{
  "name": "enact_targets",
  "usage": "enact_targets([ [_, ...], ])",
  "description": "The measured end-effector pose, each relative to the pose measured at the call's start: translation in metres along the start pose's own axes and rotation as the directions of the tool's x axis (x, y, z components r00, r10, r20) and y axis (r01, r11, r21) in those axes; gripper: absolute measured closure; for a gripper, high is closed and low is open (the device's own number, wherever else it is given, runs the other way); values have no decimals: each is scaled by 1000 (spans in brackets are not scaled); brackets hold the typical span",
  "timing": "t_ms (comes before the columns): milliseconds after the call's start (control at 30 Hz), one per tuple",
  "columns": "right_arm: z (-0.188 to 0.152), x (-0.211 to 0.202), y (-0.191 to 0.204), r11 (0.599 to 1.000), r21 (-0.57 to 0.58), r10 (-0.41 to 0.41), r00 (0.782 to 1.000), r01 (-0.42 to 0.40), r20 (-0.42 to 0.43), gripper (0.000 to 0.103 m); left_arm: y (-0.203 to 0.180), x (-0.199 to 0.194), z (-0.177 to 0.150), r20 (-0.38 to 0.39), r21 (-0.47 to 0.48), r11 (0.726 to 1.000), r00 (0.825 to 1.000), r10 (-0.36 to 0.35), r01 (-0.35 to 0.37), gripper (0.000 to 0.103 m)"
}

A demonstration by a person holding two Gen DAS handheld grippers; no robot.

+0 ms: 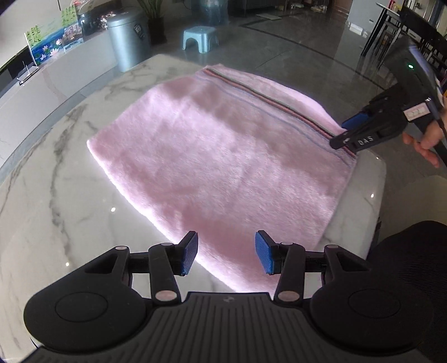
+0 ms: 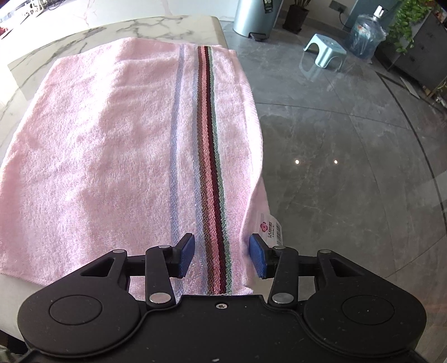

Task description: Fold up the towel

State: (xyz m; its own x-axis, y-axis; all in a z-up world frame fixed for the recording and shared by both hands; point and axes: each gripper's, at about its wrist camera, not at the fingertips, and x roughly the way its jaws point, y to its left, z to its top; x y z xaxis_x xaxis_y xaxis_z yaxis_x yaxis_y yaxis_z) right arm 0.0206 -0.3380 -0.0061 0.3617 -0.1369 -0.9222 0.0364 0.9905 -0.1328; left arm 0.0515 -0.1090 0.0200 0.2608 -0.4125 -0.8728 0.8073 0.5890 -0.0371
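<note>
table left of towel: bare marble table (image 1: 56,178), free to pass
towel (image 1: 218,156): flat, low, no snag
right edge: right gripper (image 1: 339,136) sits over stripe corner
floor side: open beyond table edge

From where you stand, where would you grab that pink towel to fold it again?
Probably the striped end of the pink towel, at its near corner, coming from the table's edge: that end overhangs, so the open right gripper can slip a finger underneath.

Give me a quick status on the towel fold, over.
Left hand-held gripper open, over towel's near edge. Right hand-held gripper open, straddling the striped band. Pink towel flat on marble table, striped end overhanging. Nothing in the way.
</note>
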Motion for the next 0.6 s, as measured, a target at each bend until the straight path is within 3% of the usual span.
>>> enact_targets([
  [267, -5, 5, -7, 999, -2, 37, 999, -37, -21, 58, -41, 32, -23, -34, -36, 999, 999, -32, 30, 59],
  [600, -8, 3, 9, 997, -36, 66, 997, -68, -40, 58, -22, 28, -55, -55, -151, 989, 998, -15, 7, 60],
])
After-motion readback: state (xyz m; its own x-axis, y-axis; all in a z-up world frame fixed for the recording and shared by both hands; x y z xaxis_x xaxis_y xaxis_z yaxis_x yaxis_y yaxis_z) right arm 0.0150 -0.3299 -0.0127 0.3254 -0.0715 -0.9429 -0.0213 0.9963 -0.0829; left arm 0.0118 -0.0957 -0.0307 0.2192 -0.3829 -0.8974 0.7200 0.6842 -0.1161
